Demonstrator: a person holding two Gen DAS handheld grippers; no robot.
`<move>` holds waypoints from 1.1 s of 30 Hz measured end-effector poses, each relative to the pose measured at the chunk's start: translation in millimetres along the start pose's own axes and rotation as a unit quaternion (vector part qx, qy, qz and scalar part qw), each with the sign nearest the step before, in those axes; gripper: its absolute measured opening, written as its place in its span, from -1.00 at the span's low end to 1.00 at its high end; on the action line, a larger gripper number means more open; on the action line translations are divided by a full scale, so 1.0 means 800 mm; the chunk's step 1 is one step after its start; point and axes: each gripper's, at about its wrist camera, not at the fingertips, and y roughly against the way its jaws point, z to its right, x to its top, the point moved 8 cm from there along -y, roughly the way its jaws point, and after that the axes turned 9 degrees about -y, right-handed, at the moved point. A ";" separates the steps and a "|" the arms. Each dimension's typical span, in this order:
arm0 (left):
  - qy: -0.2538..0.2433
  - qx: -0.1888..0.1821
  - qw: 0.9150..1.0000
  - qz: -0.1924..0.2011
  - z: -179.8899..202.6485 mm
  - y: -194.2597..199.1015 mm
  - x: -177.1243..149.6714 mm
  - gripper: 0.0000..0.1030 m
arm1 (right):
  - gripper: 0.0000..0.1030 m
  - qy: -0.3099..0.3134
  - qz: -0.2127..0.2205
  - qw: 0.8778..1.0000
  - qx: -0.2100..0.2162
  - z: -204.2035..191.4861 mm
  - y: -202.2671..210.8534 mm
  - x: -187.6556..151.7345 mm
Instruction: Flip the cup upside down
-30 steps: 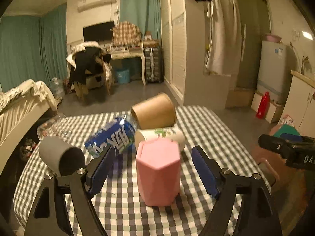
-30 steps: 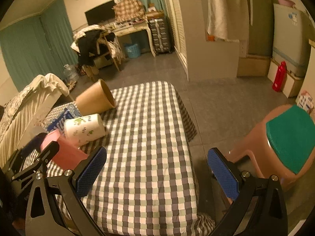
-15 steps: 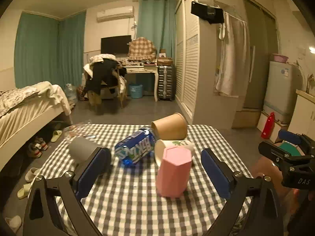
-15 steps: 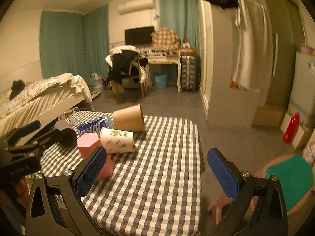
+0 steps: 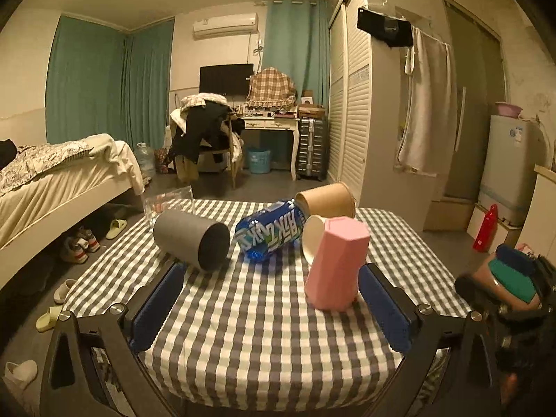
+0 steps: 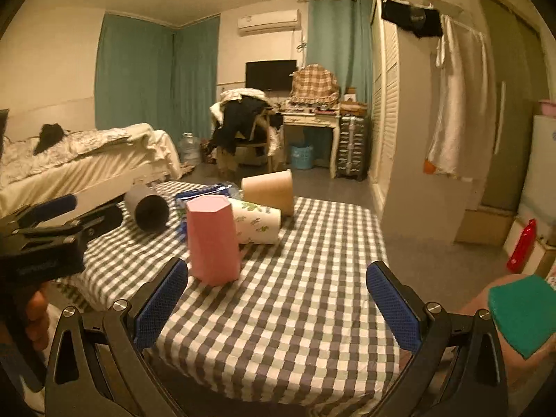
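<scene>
A pink faceted cup stands mouth-down on the checked tablecloth; it also shows in the right wrist view. My left gripper is open and empty, held back near the table's front edge, with the pink cup just ahead of its right finger. My right gripper is open and empty over the table's front right part, with the pink cup ahead of its left finger.
A grey cup, a blue can, a white printed cup and a brown paper cup lie on their sides behind the pink cup. A clear glass lies at the far left edge. A stool with a green cushion stands right of the table.
Both grippers have pulled back and up from the table. The pink cup, between the left fingers a second ago, now stands free ahead of them.
</scene>
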 end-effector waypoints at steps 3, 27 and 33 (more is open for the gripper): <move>0.001 0.000 1.000 0.001 0.000 0.001 -0.002 1.00 | 0.99 -0.031 0.003 0.999 -0.012 0.015 -0.003 0.004; 0.015 0.006 1.000 -0.006 -0.010 -0.002 -0.006 1.00 | 0.99 0.002 0.009 0.999 -0.033 0.004 -0.005 0.004; 0.015 0.004 1.000 -0.006 -0.010 -0.001 -0.005 1.00 | 0.99 0.002 0.007 0.999 -0.033 0.003 -0.007 0.003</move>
